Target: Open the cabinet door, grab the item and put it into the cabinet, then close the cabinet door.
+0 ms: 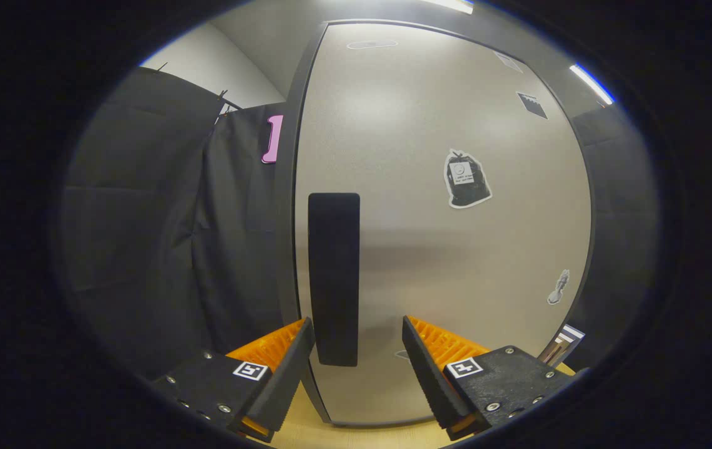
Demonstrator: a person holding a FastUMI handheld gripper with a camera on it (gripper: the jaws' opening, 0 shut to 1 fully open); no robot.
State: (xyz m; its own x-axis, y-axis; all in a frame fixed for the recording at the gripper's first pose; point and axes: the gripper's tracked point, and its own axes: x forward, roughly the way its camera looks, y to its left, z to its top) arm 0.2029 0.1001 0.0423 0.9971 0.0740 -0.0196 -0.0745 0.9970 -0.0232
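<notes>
Cabinet work stands at its first step as we face the tall grey matte cabinet door (443, 249), closed flush in its dark frame and taking up most of what lies ahead of us. We judge nothing of the task done: the door is not yet opened, the item is not yet fetched or stowed, and the closing is left for last.

Next in size, the long black upright handle (334, 277) sits near the door's left edge, its lower end reaching down between our fingers. The gripper (357, 358) holds its jaws released, spread wide to either side of the handle with a clear gap on both sides; neither finger presses on it.

The pale wooden tabletop (362, 433) shows as a strip below the door's foot. Smaller still, a black-and-white bag-shaped sticker (467, 179) sits right of the handle, and a little grey sticker (558, 288) lies near the door's right edge.

We see no sign of the item to be stored, so we cannot say where it waits. The cabinet's inside is hidden behind the door, the sticker prints are too small to read, and something striped at the door's lower right corner (563, 344) is too cut off to name.
</notes>
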